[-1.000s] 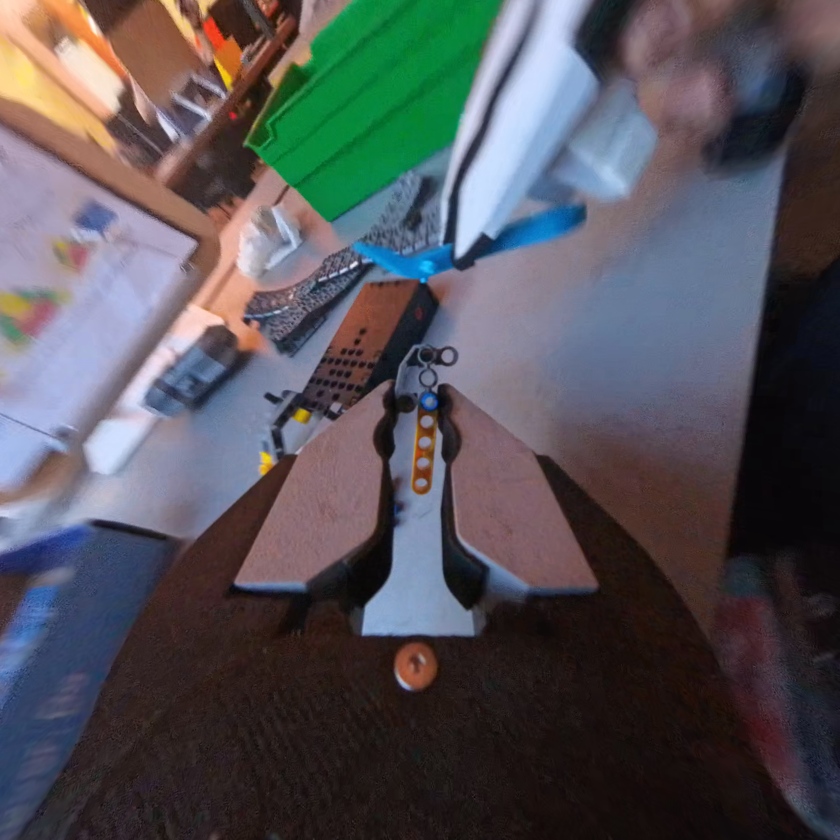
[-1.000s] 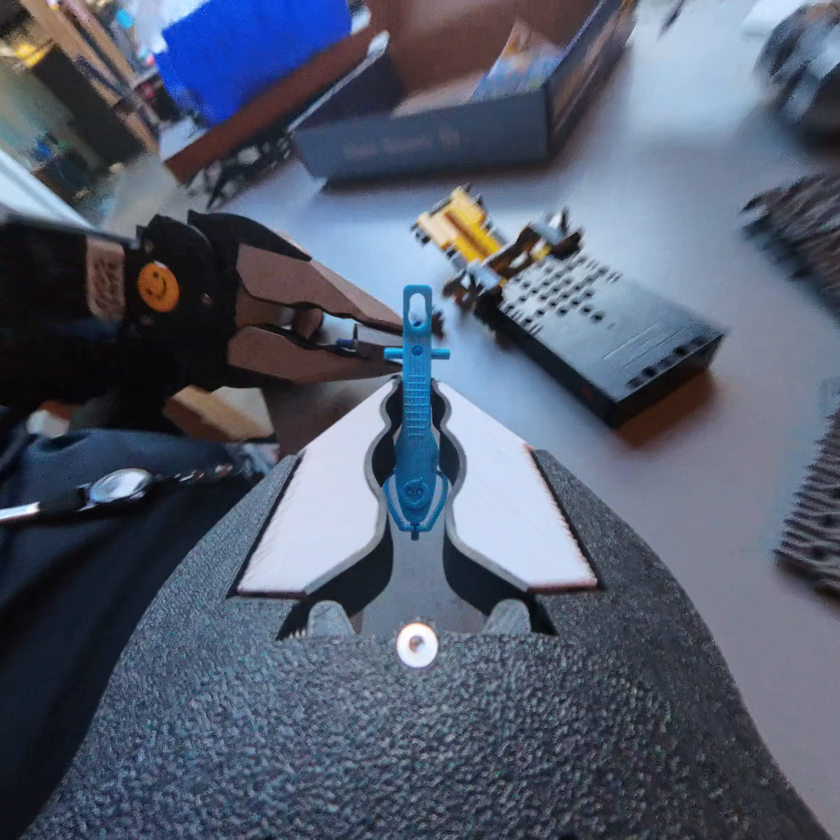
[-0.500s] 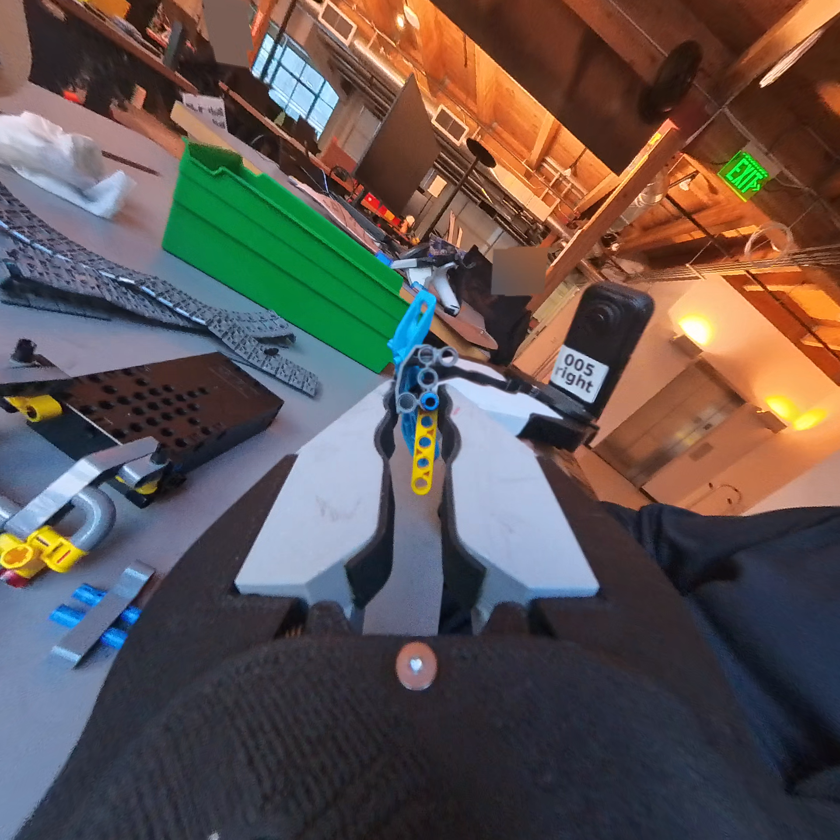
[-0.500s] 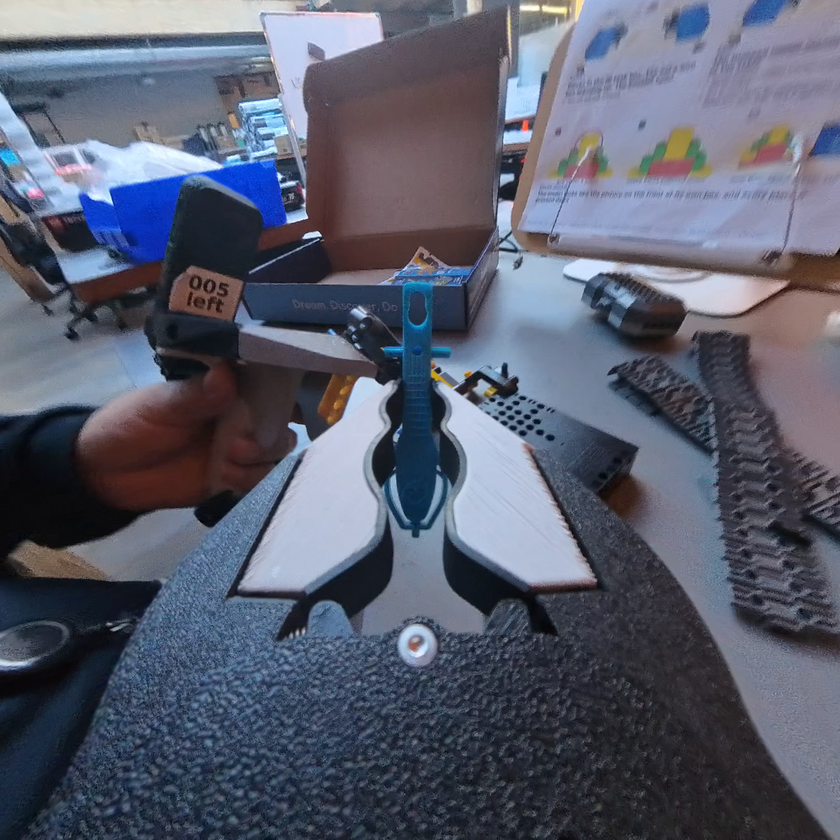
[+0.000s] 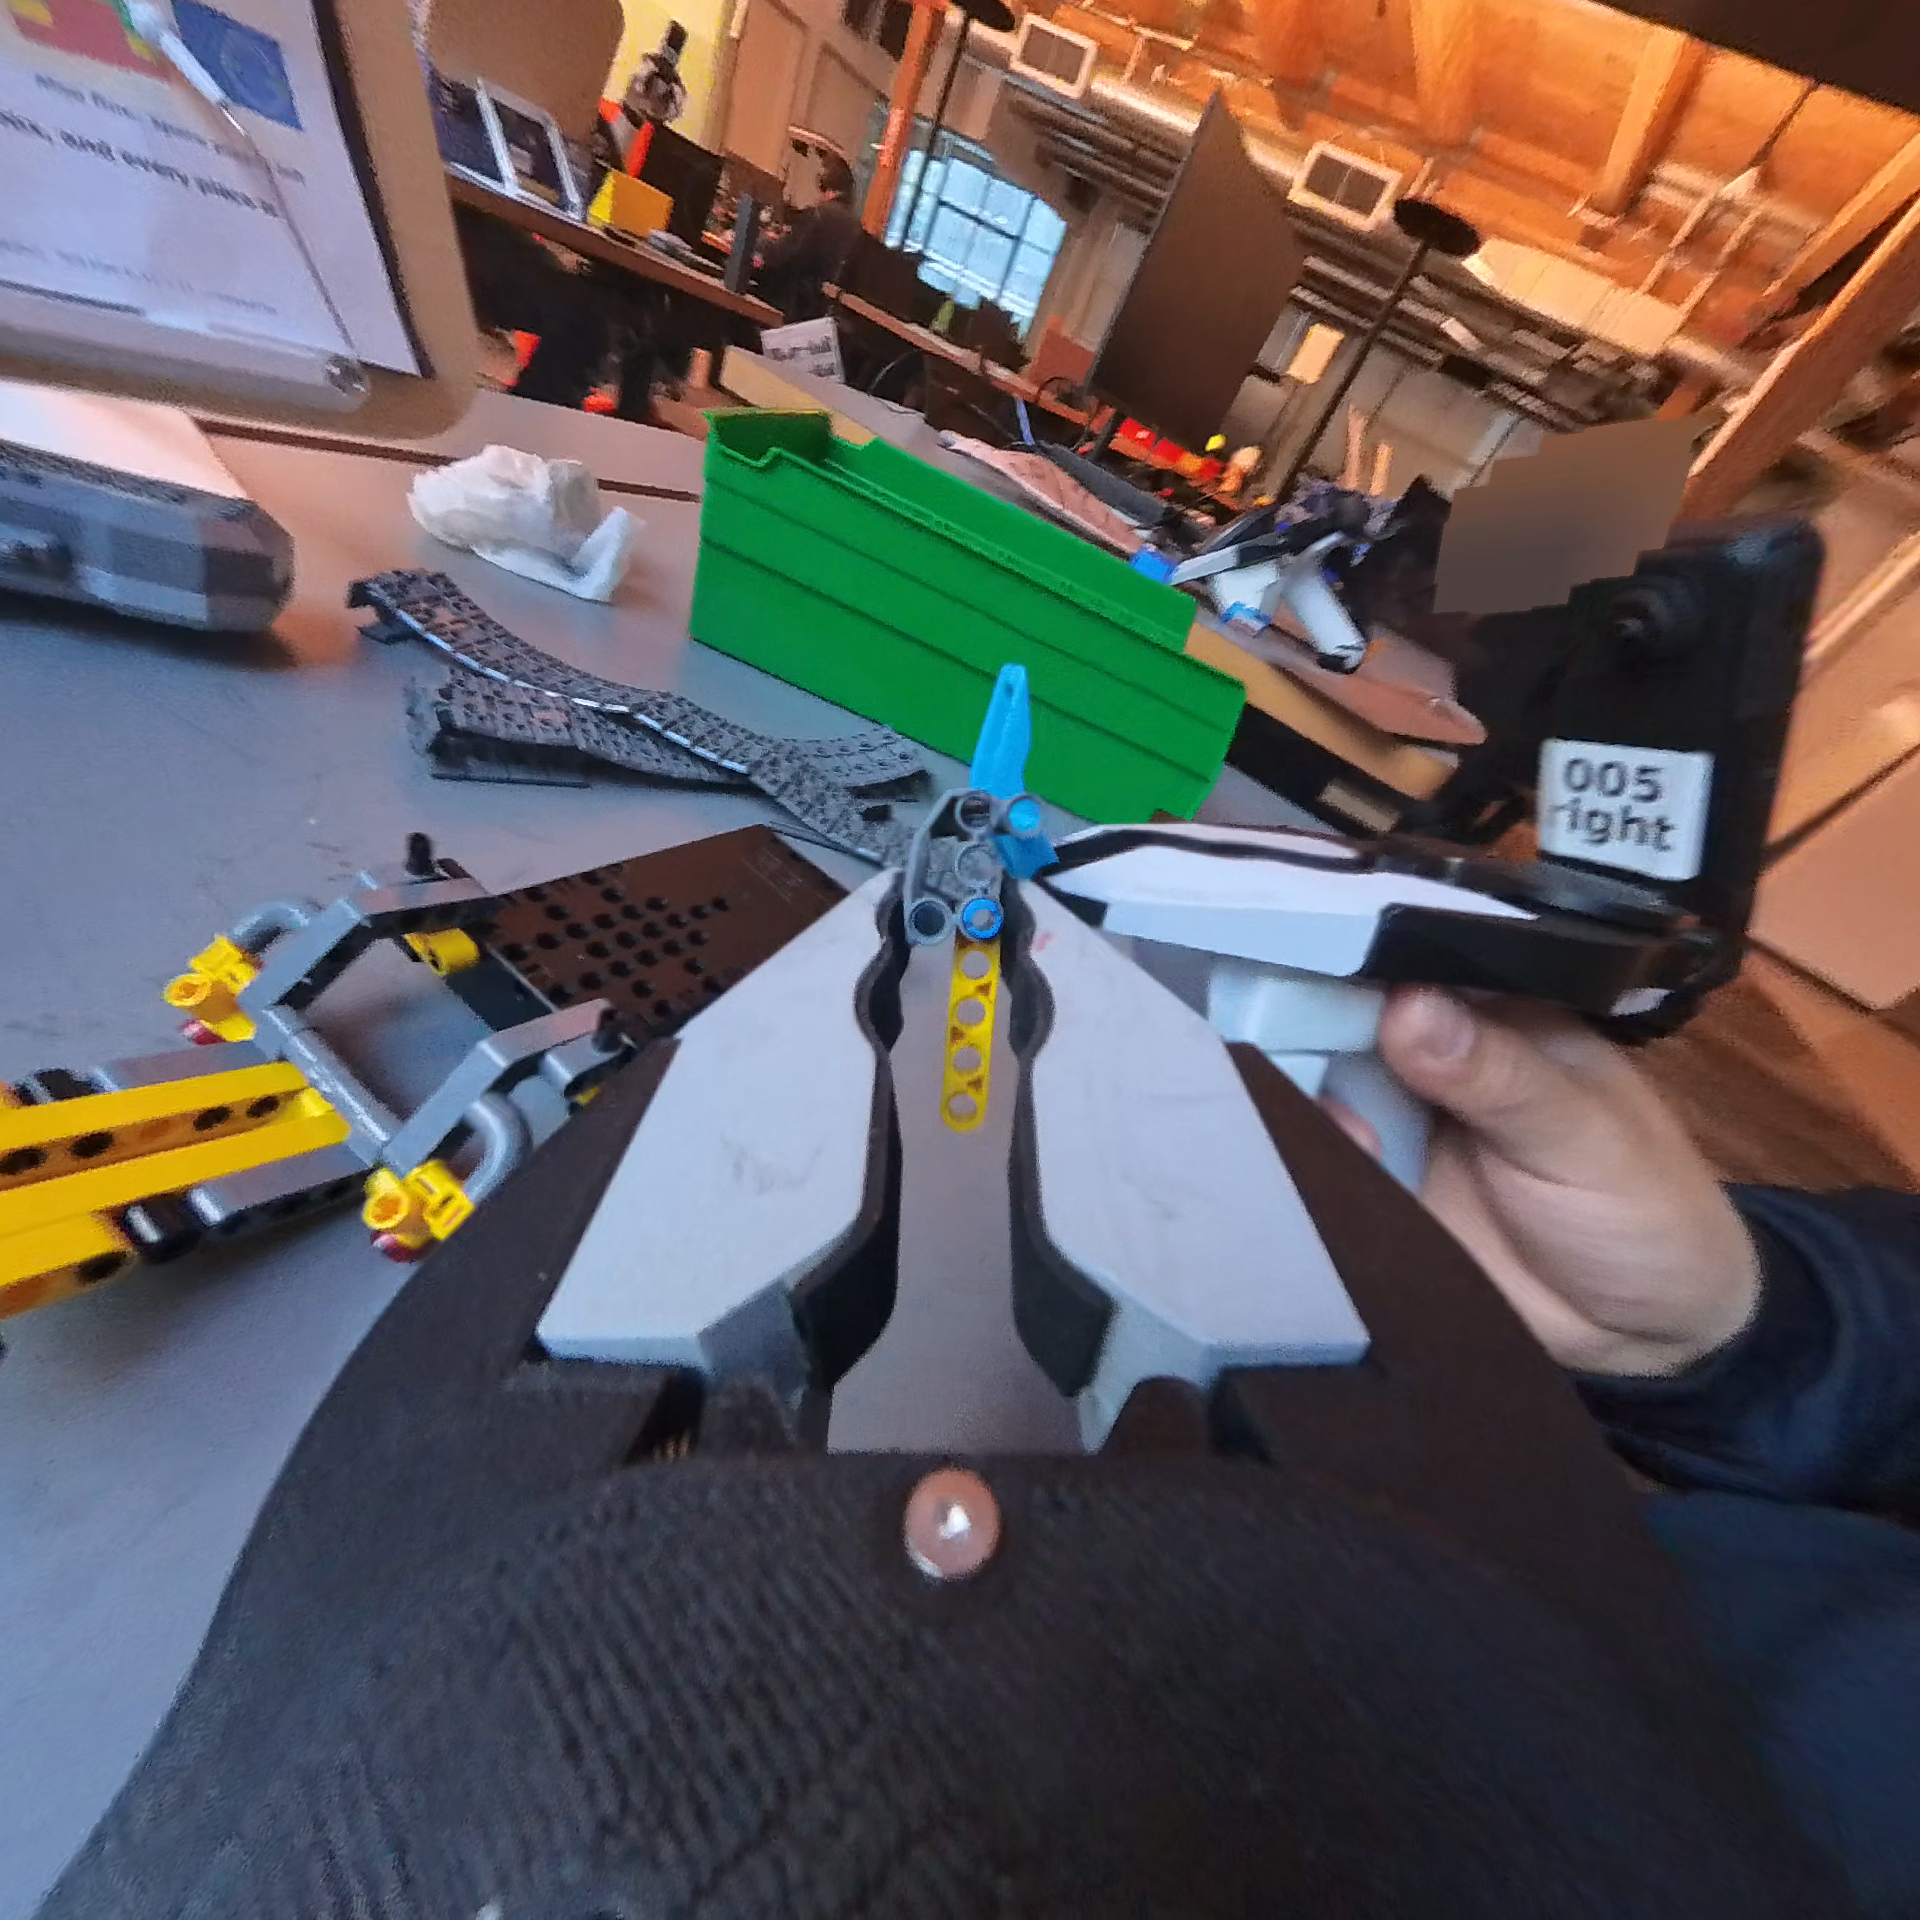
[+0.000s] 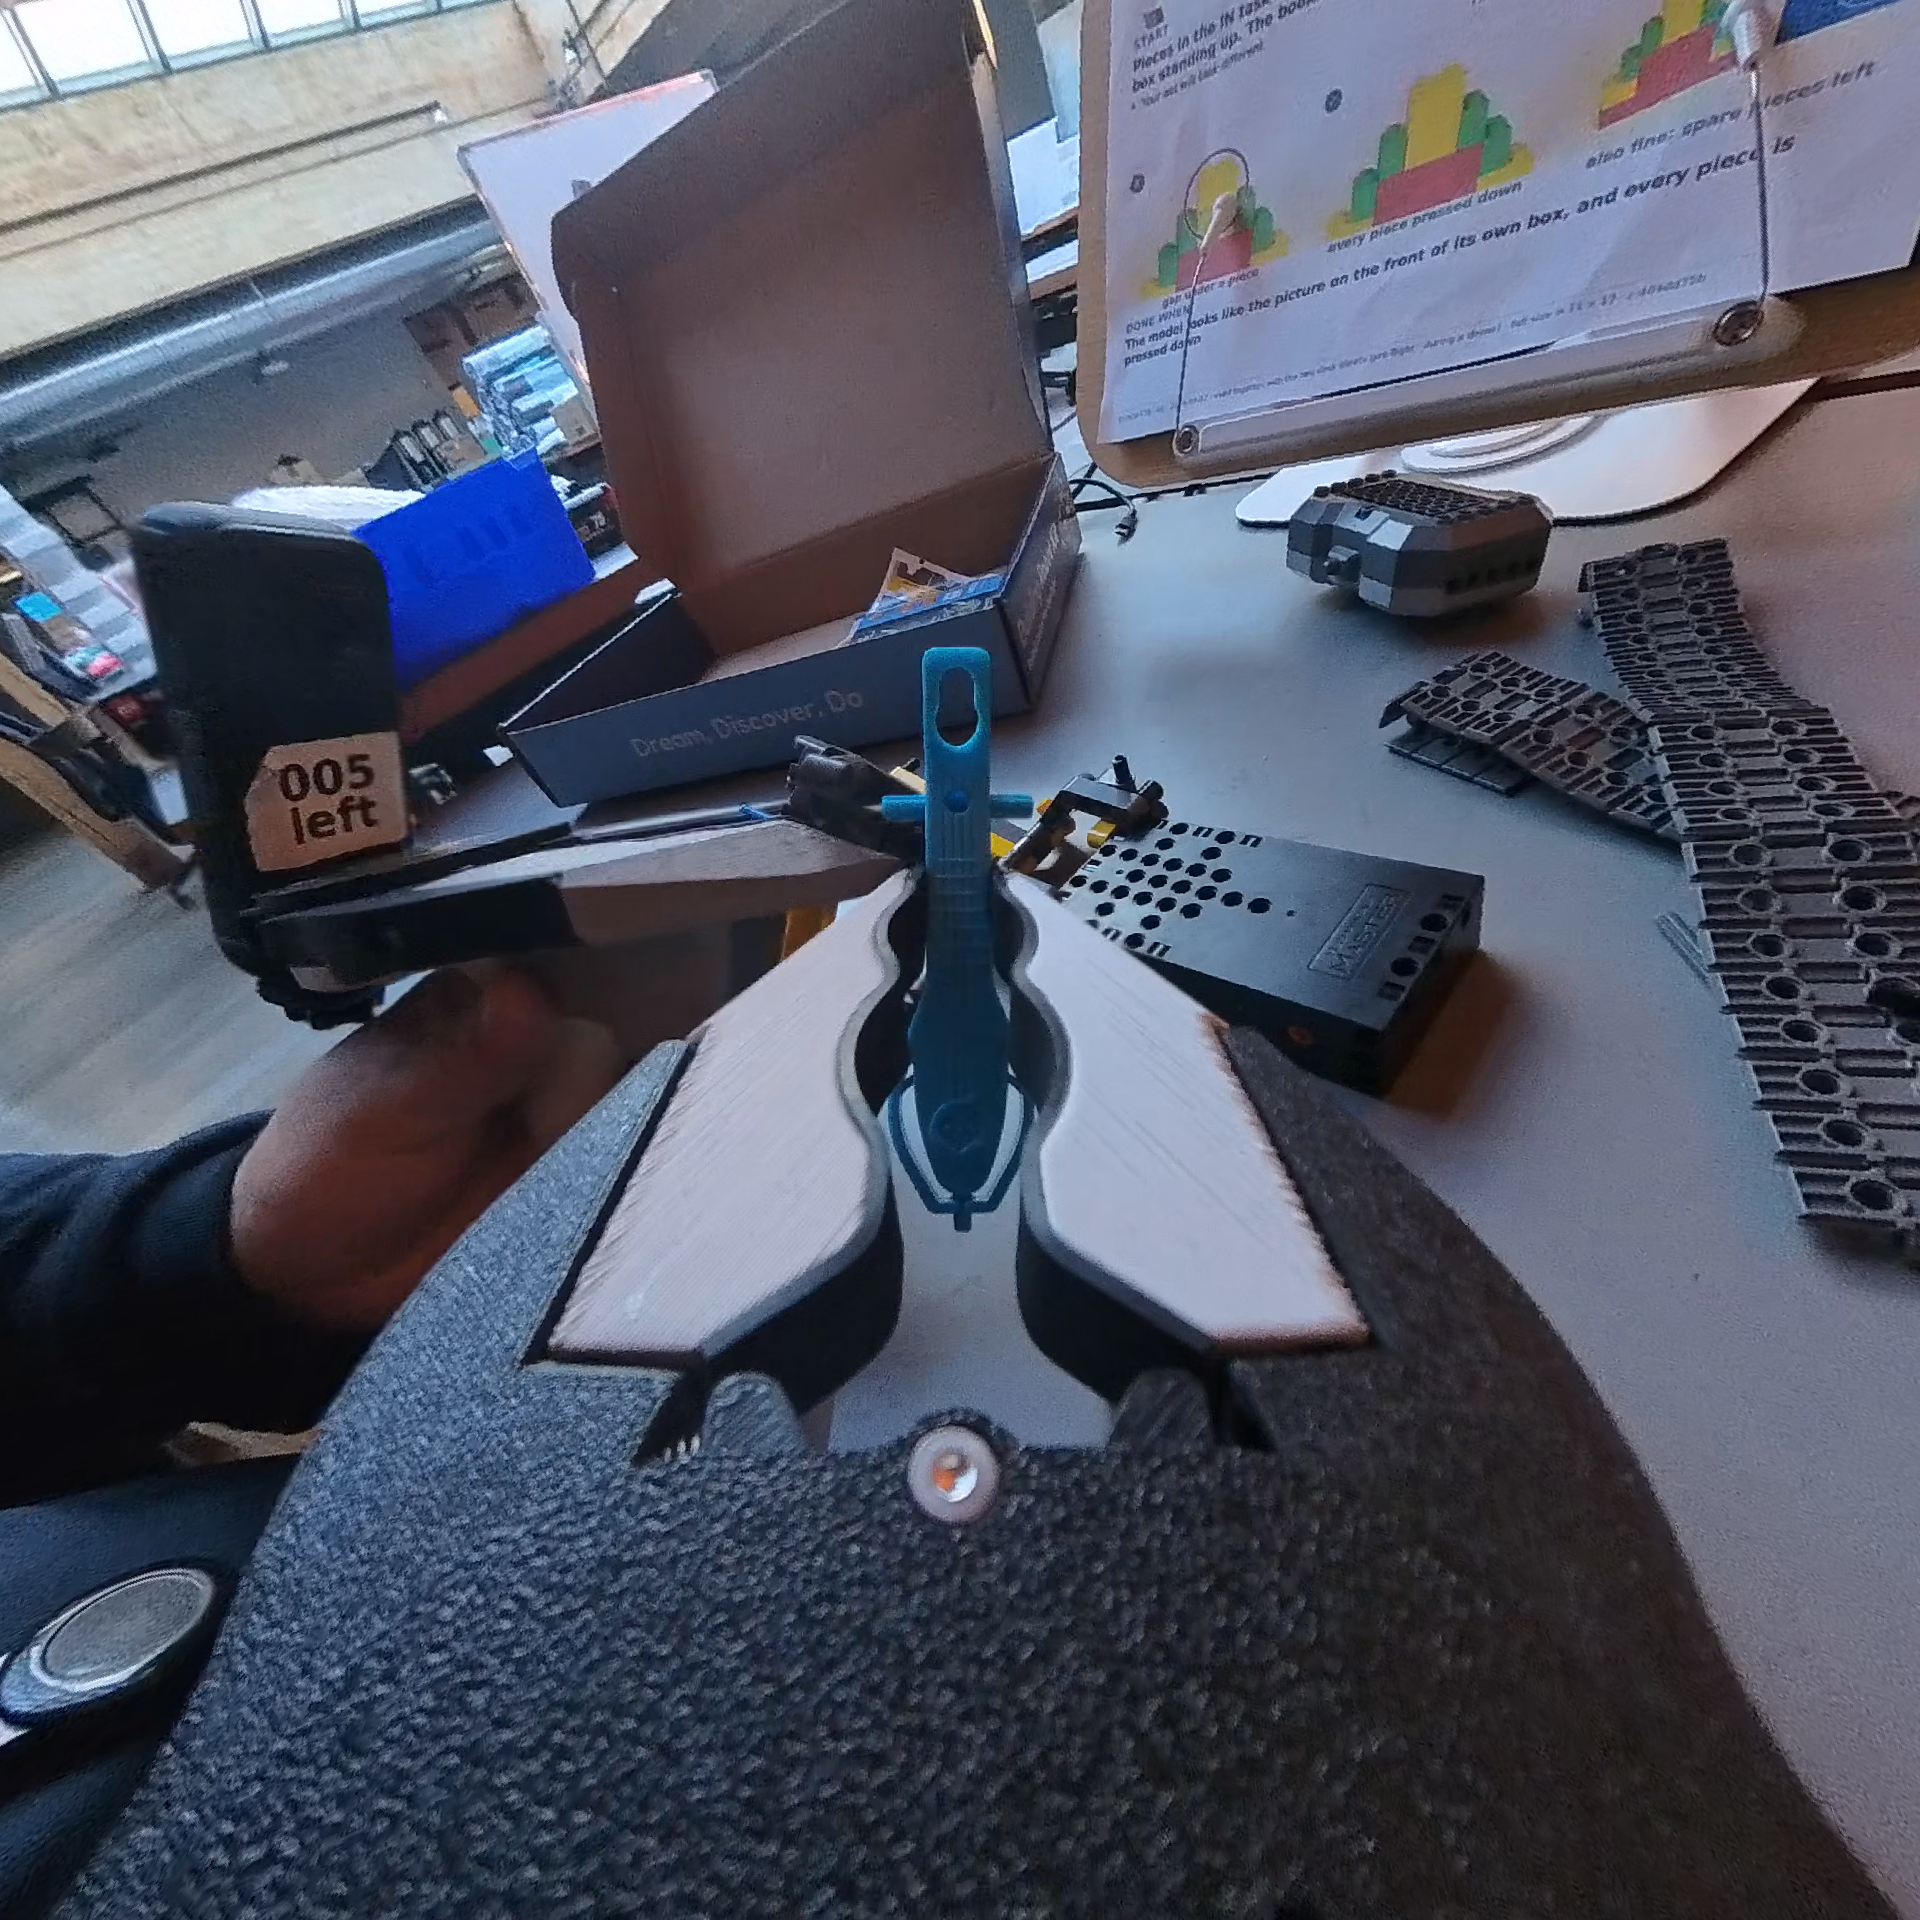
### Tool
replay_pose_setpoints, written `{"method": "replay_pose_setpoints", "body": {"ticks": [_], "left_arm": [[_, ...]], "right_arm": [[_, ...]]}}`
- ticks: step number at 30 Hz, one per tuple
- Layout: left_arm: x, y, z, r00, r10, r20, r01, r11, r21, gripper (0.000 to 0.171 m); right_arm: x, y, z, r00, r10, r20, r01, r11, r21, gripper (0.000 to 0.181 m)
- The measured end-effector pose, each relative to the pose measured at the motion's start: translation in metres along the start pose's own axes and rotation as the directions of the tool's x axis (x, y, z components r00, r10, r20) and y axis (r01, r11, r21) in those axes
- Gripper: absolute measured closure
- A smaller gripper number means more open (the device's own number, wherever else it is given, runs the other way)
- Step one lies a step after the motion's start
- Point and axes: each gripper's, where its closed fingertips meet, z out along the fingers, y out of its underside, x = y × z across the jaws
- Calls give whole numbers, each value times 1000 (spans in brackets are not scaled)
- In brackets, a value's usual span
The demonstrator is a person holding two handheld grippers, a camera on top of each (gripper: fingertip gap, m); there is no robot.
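My left gripper [image 5: 951, 914] is shut on a small brick assembly: a yellow holed beam [image 5: 971, 1029] with a grey angled connector [image 5: 951, 862] and blue pins at its tip. My right gripper [image 6: 954, 883] is shut on a blue plastic brick-separator tool [image 6: 951, 935] that stands upright between the fingers. The two grippers meet tip to tip above the table. The tool's crossbar [image 6: 956, 802] sits against the assembly's end. In the left wrist view the right gripper [image 5: 1049, 873] comes in from the right, with the tool's blue tip [image 5: 1003, 732] behind the grey connector.
On the grey table lie a black holed block [image 6: 1288, 925], dark tread strips [image 6: 1808, 883], a yellow and grey brick frame [image 5: 270, 1101], a green bin [image 5: 935, 613], an open cardboard box [image 6: 821, 436], a grey brick-built block [image 6: 1413, 540], a crumpled white wrapper [image 5: 520, 520] and an instruction board [image 6: 1455, 187]. Only a small space, under 4 cm, lies between the two pairs of fingers.
Both grippers swung up from looking down at the table to level views, then came closer together. The blue tool now touches the assembly's end. Both grips are unchanged.
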Motion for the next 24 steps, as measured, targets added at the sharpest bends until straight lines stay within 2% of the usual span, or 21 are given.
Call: {"method": "replay_pose_setpoints", "body": {"ticks": [7,12,16,22,24], "left_arm": [[4,0,-1,974,221,52,-219,975,-28,157],[-5,-3,-4,899,414,141,-410,910,-59,157],[-3,0,-3,900,410,147,-404,912,-71,157],[-8,6,-2,898,403,175,-387,915,-117,157],[-6,7,-2,897,407,174,-390,912,-126,157]], "right_arm": [[5,5,1,1000,26,-8,-26,996,-86,174],[-4,4,-2,998,60,37,-55,992,-113,174],[-8,5,1,993,107,50,-102,990,-101,174],[-29,-1,-1,974,173,149,-167,985,-55,174],[-22,4,1,989,115,92,-109,992,-71,174]]}}
